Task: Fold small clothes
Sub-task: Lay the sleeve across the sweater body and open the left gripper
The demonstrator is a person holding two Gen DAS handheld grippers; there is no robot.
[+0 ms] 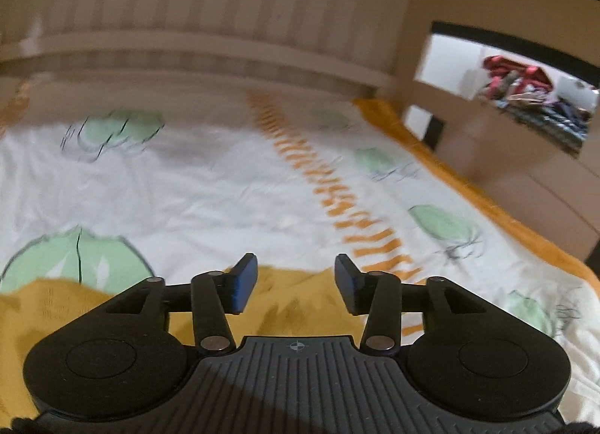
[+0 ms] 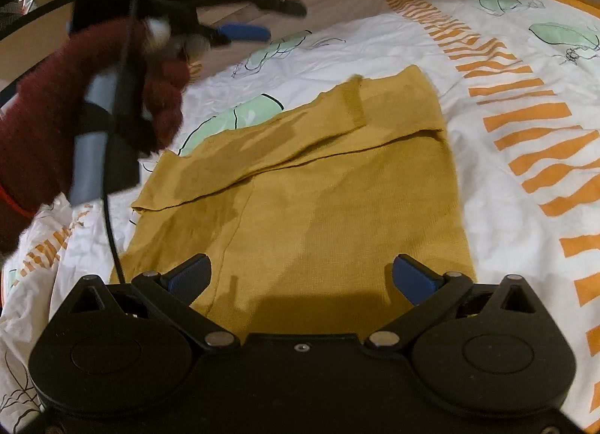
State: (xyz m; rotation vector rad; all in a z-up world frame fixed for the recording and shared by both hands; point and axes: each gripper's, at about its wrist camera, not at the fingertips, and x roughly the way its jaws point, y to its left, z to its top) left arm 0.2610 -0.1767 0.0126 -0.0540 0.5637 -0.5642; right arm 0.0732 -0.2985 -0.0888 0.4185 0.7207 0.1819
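Mustard garment [image 2: 300,186], partly folded, flat on printed bedsheet [image 2: 487,190]. Left gripper [image 1: 296,282]: jaws apart, empty. Right gripper [image 2: 302,278]: jaws wide apart, empty, over garment.

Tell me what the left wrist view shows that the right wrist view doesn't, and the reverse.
Only the left wrist view: the open left gripper seen from behind, nothing between its jaws, and a pile of clothes through an opening at right.

Only the right wrist view: the mustard garment's folded-over top flap, the open right gripper, and a dark red sleeve.

Both: the garment and the patterned bedsheet.
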